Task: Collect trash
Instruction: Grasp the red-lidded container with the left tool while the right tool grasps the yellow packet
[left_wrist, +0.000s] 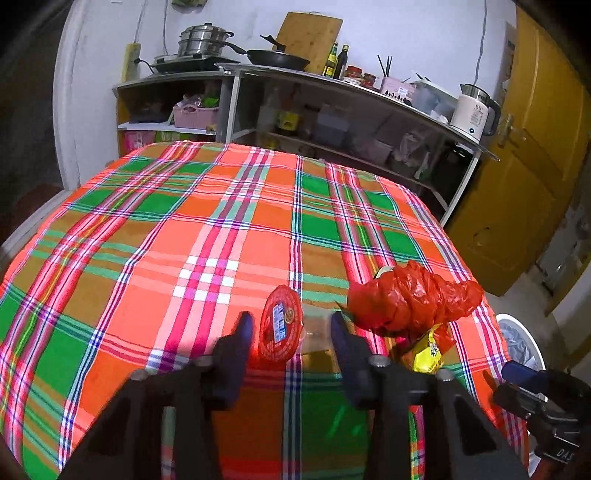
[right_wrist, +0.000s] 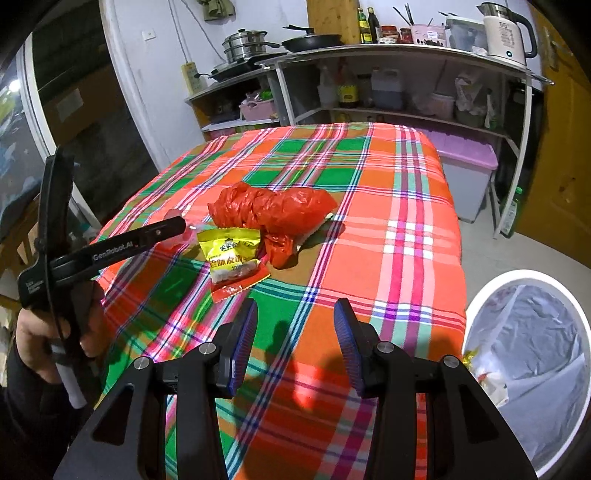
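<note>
Trash lies low and right of centre in the left view: a cup (left_wrist: 295, 332) with its red lid peeled up sits between the fingers of the left tool (left_wrist: 291, 328), spread wide. Just right lie a red bag (left_wrist: 410, 295) and a yellow packet (left_wrist: 426, 354). The right tool (right_wrist: 295, 332), wide and empty, hovers over the bench (right_wrist: 406, 229), the bin (right_wrist: 532, 358) at lower right.

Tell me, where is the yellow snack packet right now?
In the right wrist view the yellow snack packet lies on the plaid tablecloth, just in front of the crumpled red plastic bag, right of the left gripper.
</note>
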